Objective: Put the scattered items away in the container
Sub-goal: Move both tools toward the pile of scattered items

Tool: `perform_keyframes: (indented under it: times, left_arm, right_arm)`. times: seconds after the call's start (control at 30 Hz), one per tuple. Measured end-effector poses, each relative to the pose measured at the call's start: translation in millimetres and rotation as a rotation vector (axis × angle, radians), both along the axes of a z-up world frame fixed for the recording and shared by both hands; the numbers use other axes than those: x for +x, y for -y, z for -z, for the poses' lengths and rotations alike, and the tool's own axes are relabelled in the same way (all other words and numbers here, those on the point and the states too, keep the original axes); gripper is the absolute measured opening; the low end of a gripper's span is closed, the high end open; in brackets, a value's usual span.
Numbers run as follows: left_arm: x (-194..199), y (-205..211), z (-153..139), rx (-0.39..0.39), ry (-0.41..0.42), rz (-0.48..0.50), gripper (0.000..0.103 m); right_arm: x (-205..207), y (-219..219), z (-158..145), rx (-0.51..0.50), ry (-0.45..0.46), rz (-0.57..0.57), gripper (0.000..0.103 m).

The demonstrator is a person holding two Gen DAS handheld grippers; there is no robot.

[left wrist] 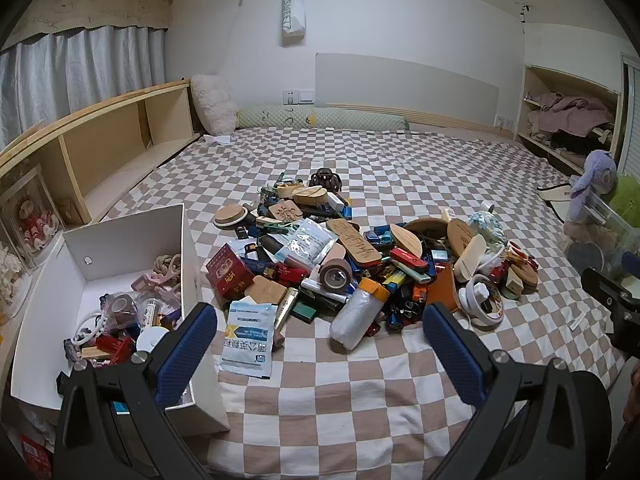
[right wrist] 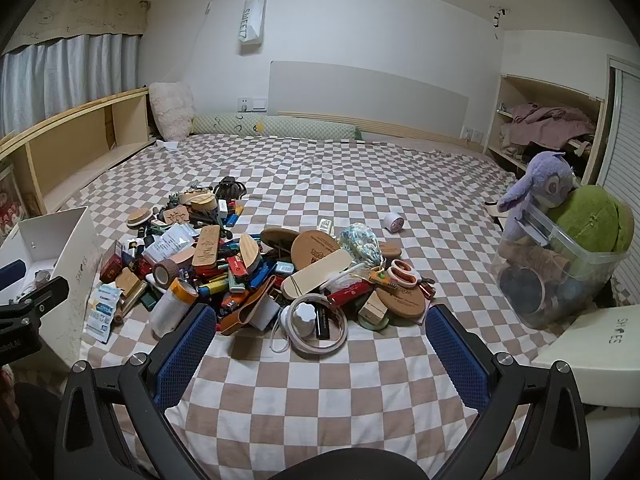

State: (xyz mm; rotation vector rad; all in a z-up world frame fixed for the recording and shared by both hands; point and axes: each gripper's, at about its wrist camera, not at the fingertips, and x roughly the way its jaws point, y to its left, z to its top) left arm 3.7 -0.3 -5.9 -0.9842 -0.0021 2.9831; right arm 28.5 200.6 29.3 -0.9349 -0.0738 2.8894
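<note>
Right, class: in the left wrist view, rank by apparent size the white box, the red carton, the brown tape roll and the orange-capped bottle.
1. white box
2. orange-capped bottle
3. red carton
4. brown tape roll

The bottle lies nearer the camera, so its lead over the carton is unsure.

Soft, even indoor light is filling both views, perhaps from overhead; fisheye distortion is bending edges, dark vignetting is clipping corners.

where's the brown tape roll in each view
Left wrist: brown tape roll at the pile's near middle, just beyond the orange-capped bottle.
Right wrist: left part of the pile, beyond the same bottle.
Shared landmark: the white box, left in both.
</note>
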Motion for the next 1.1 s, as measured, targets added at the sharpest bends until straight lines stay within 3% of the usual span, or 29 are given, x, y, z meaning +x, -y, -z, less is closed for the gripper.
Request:
perform_keyframes:
  times: [0.5,0.73,1.1]
  left_arm:
    - [-4.5,-1.6,3.3,0.012,0.014,0.003,0.103]
    - [-11.3,-0.1,13.7,0.039,0.028,0.017,0.103]
    - [-22.5,-10.9,35.7,0.007,0.049,0.044,0.103]
  right_arm:
    - [-1.4,-0.4,2.0,-0.002,0.003,0.002,0.103]
    - [-7.5,-1.7,8.3,0.002,0.016,0.001,0.103]
    - [-26.2,-5.3,19.1,-0.001,0.054,-0.019,0.103]
